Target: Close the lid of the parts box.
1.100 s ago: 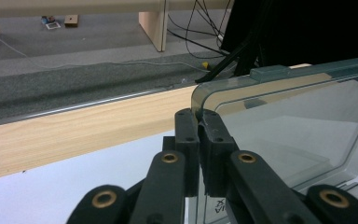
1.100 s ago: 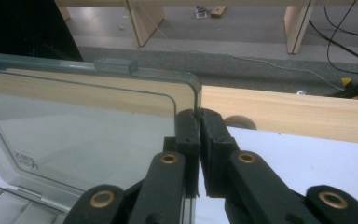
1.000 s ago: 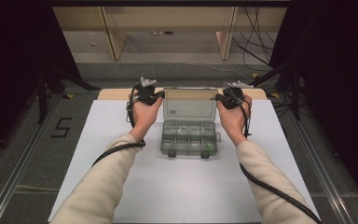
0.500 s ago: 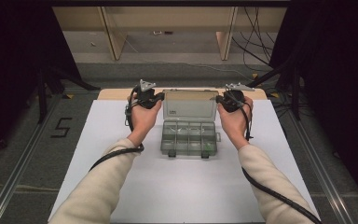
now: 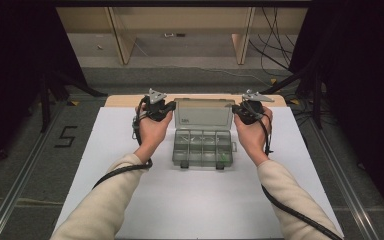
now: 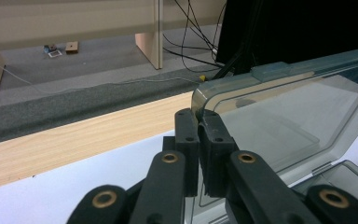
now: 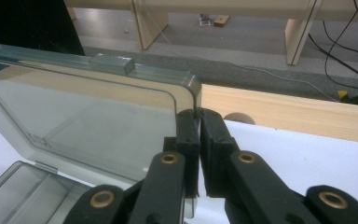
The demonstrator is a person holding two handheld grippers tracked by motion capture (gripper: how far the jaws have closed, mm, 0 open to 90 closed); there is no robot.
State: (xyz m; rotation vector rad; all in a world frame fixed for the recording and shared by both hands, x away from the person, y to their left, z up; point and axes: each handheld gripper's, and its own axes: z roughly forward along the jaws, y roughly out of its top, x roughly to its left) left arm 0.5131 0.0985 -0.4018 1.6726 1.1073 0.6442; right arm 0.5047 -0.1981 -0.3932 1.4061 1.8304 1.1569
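Note:
A clear plastic compartment box (image 5: 202,147) lies in the middle of the white table (image 5: 190,200), its lid (image 5: 203,114) raised and leaning back. My left gripper (image 5: 166,109) is shut on the lid's left edge near the top corner; in the left gripper view the jaws pinch that edge of the lid (image 6: 284,121) at the left gripper (image 6: 199,128). My right gripper (image 5: 238,111) is shut on the lid's right edge; in the right gripper view the lid (image 7: 88,116) sits left of the right gripper (image 7: 199,126). Small parts lie in several compartments, one green (image 5: 222,157).
A wooden strip (image 5: 125,100) runs along the table's far edge, with grey floor beyond. Cables (image 5: 275,35) and wooden legs (image 5: 122,40) stand further back. Black frames flank both sides. White surface spreads in front of the box.
Both hands have shifted slightly with the lid, which stands a little more upright than a second ago; both grips on its edges are unchanged.

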